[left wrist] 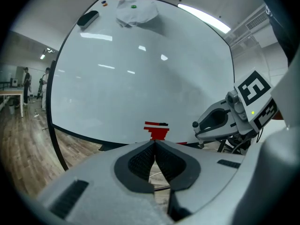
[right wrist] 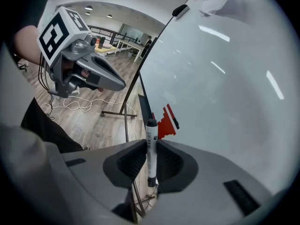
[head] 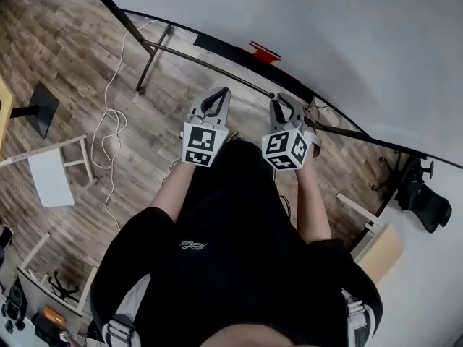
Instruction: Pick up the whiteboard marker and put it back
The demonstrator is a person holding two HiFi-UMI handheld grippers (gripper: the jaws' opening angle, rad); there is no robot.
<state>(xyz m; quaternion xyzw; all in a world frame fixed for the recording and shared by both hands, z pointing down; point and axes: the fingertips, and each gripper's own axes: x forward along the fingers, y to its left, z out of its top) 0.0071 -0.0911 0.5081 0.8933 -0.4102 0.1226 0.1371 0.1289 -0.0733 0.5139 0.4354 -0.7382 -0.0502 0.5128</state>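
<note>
Holding the whiteboard marker [right wrist: 151, 153] pinched between the pads of my right gripper [right wrist: 150, 142], I have its long axis running out along the jaws, capped end aimed at the red holder [right wrist: 166, 123] on the lower edge of the whiteboard [right wrist: 225, 102]. From the holder, the marker lies just short and a touch left, and I judge this gripper the nearer one. My left gripper [left wrist: 154, 142] is pressed together on nothing; a dark-tipped stick lies in the holder, I cannot tell what.
</note>
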